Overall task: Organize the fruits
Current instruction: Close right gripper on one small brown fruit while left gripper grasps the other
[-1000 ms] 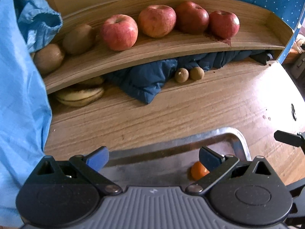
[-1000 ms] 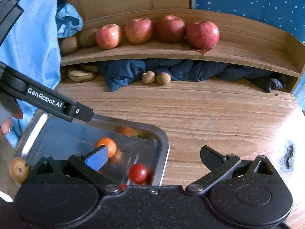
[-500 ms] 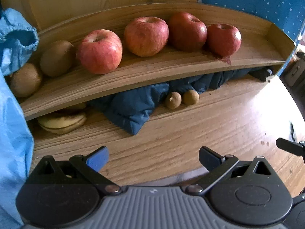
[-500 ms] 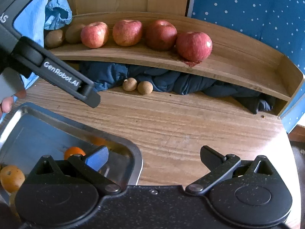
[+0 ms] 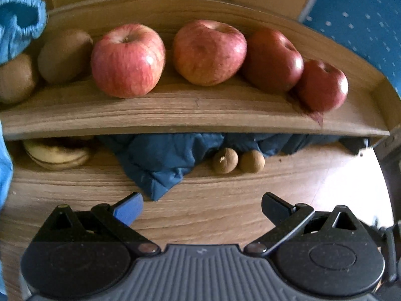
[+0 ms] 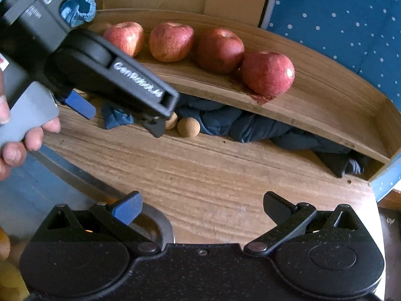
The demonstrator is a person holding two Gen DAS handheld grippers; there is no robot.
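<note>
Two small brown fruits (image 5: 236, 161) lie touching on the worktop (image 5: 225, 208), under the shelf (image 5: 195, 110) of apples (image 5: 127, 60), against blue cloth (image 5: 160, 160). The left gripper (image 5: 201, 204) is wide open and empty, like the right gripper (image 6: 201, 204). Best approach low, straddling one fruit without snagging cloth.

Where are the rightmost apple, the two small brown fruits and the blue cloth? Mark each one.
rightmost apple (image 6: 267, 73), right wrist view, middle of its red skin.
two small brown fruits (image 5: 225, 160), left wrist view, on the left one.
blue cloth (image 5: 160, 160), left wrist view, on its front fold.
</note>
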